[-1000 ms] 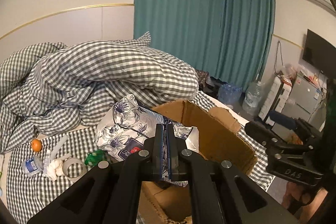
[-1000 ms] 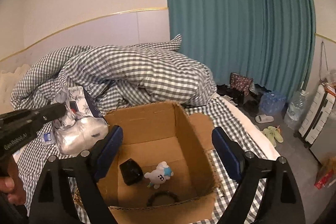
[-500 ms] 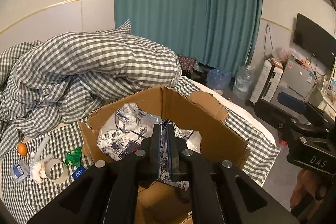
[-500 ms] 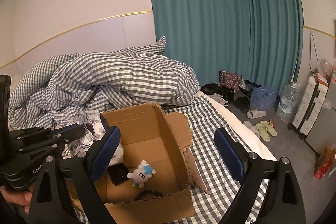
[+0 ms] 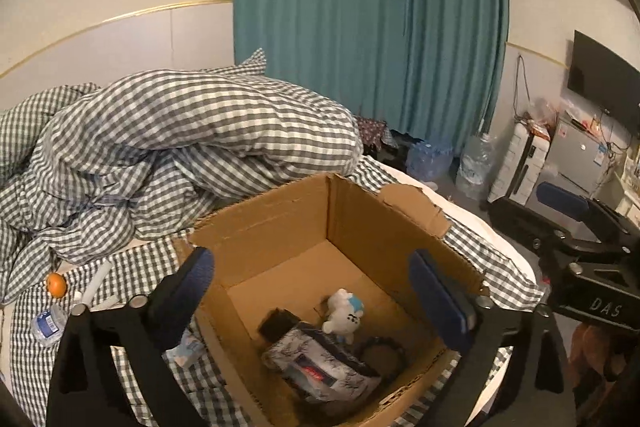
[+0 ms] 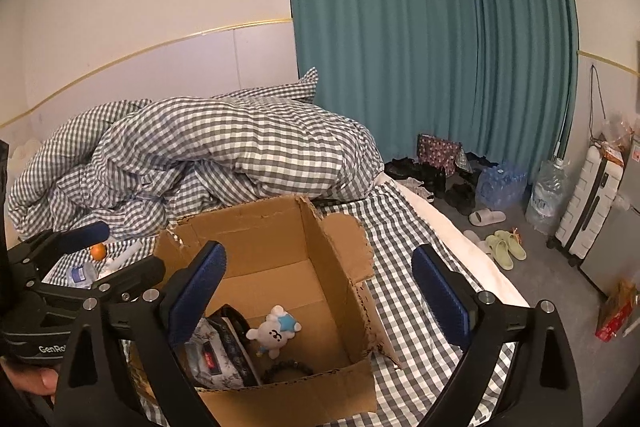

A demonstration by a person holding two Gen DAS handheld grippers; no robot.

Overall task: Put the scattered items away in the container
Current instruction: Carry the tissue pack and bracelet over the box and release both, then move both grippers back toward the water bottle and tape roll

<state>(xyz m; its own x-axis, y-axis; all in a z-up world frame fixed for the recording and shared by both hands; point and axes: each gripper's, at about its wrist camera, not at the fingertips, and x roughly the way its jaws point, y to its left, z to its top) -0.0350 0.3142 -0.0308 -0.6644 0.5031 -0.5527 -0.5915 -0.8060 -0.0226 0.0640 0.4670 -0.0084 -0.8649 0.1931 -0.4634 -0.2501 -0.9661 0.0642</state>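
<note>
Floral tissue pack [image 5: 320,367] lies crumpled in the cardboard box [image 5: 280,223], beside a plush toy [image 5: 344,315] and a black ring [image 5: 380,351]. Left gripper [image 5: 320,291] and right gripper [image 6: 320,291] fingers spread wide, empty, over the box. Orange [image 5: 56,284], bottle [image 5: 48,323] on the bed left of the box.

I see the cardboard box [image 5: 280,227] sitting on the bed [image 6: 404,227], with the heaped duvet [image 5: 180,131] behind it. In the box lie a tissue pack [image 5: 320,367], a plush toy [image 5: 344,313] beside it, a dark block [image 5: 276,323] behind the pack and a ring [image 5: 380,351] near the front wall. Left of the box, on the bed, lie an orange [image 5: 56,284], a small bottle [image 5: 50,321] and a tube [image 5: 96,283]. Right of the bed, slippers [image 6: 504,247] lie on the floor.
</note>
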